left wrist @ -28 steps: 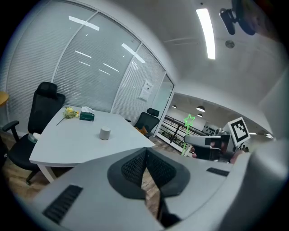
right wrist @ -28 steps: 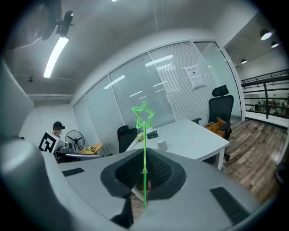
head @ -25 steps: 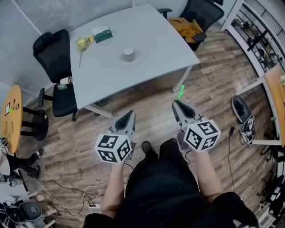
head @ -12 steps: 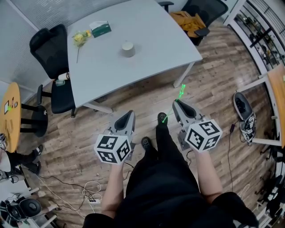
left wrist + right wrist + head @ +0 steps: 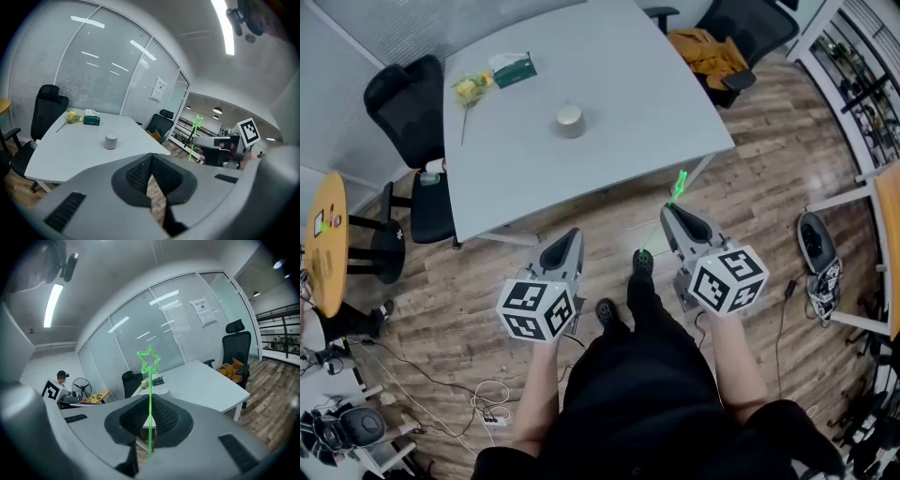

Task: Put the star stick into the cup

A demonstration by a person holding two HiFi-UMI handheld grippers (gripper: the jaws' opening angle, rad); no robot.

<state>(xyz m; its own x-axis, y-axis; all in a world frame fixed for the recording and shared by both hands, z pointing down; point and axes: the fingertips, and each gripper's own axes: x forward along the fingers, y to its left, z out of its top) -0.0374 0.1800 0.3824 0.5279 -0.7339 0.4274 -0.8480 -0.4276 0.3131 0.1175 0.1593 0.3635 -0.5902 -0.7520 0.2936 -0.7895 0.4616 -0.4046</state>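
A small grey cup (image 5: 570, 120) (image 5: 111, 141) stands near the middle of the pale grey table (image 5: 619, 84). The green star stick (image 5: 678, 186) (image 5: 149, 380) is pinched upright in my right gripper (image 5: 675, 216) (image 5: 149, 420), with its star above the jaws and its tail poking out below. That gripper hovers over the wooden floor, just short of the table's near edge. My left gripper (image 5: 563, 248) (image 5: 151, 161) is shut with nothing in it, level with the right one and also short of the table. From the left gripper view the star stick (image 5: 197, 121) shows off to the right.
A yellow flower (image 5: 469, 91) and a green tissue box (image 5: 513, 69) lie at the table's far left. Black office chairs (image 5: 408, 103) (image 5: 741, 28) flank the table. A round wooden table (image 5: 323, 244) stands left, shoes (image 5: 814, 253) right, cables (image 5: 487, 398) on the floor.
The person has stepped forward, so the table has come nearer. Both grippers moved toward its near edge, the right one still carrying the star stick.
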